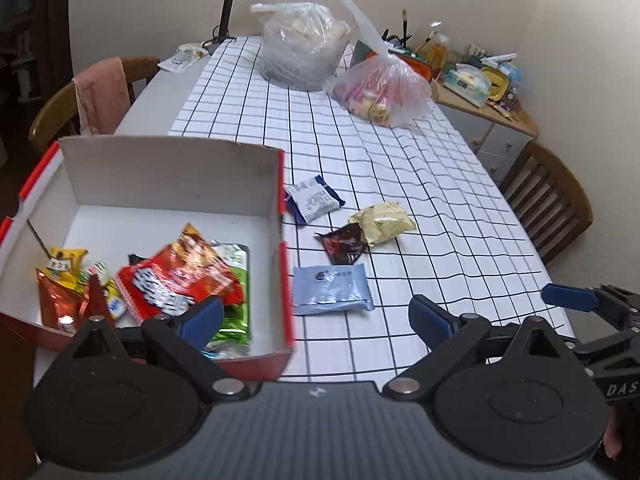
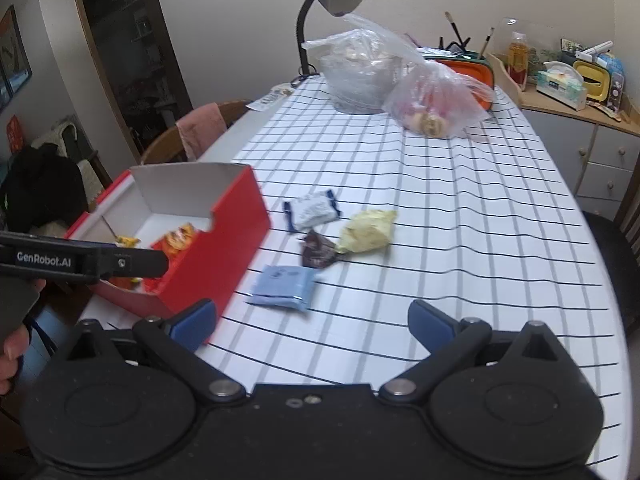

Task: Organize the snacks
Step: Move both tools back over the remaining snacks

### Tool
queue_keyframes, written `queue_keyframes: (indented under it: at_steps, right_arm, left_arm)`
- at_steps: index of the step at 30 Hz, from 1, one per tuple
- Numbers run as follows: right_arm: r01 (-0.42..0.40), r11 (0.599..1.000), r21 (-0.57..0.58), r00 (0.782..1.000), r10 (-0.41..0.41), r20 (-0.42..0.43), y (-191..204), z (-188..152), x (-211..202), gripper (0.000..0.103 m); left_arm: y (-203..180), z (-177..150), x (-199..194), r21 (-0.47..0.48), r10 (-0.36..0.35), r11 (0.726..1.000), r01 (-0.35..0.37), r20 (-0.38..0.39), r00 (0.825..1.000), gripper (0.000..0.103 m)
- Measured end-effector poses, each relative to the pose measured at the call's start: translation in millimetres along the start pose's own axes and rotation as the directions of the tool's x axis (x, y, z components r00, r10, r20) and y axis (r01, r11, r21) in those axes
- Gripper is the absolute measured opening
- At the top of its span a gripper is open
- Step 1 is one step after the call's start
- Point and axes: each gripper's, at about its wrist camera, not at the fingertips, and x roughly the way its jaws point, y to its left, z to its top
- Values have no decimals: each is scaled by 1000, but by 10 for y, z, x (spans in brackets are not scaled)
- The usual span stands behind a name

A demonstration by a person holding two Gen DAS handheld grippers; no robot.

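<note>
A red box (image 1: 284,280) with a white inside stands at the near left of the table and holds several snack packets (image 1: 176,280). To its right, loose on the checked cloth, lie a light blue packet (image 1: 332,289), a dark brown wrapper (image 1: 344,242), a pale yellow packet (image 1: 384,222) and a white and navy packet (image 1: 314,200). My left gripper (image 1: 316,320) is open and empty, its left finger over the box's near corner. My right gripper (image 2: 312,322) is open and empty too, just short of the light blue packet (image 2: 284,286). The red box (image 2: 224,240) stands to its left.
Two clear plastic bags (image 1: 300,44) (image 1: 384,88) of food sit at the far end beside a desk lamp (image 1: 232,4). Wooden chairs (image 1: 552,208) (image 1: 80,100) flank the table. A cluttered sideboard (image 2: 580,116) stands at the back right. A hand (image 2: 12,352) shows at the left edge.
</note>
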Motion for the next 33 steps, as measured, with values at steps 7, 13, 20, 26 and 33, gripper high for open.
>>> queue_keyframes:
  at_steps: [7,13,20,26,33]
  right_arm:
    - [7,1000,-17,1000,-7,-20,-414,-15,-17,102]
    - [-13,999,-35,999,11,-40,-747,20,54,102]
    - [-53,996,-67,997,49,-61,-1033,71,197,102]
    - [-83,991,-101,993,74,-87,-1188,146,363,102]
    - [-117,984,-134,989,103,-108,-1219,259,595,102]
  left_arm:
    - [-396,-33,197,-33,42,999,-42,-12,999,100]
    - [-611,-25,356,-122,119,985,-120,-11,993,99]
    - [-738,18,619,-254,189,945,-206,-89,978,99]
    - [-780,76,798,-363,246,891,-274,-122,961,99]
    - [-614,151,1072,-523,268,785,-331,-194,944,92]
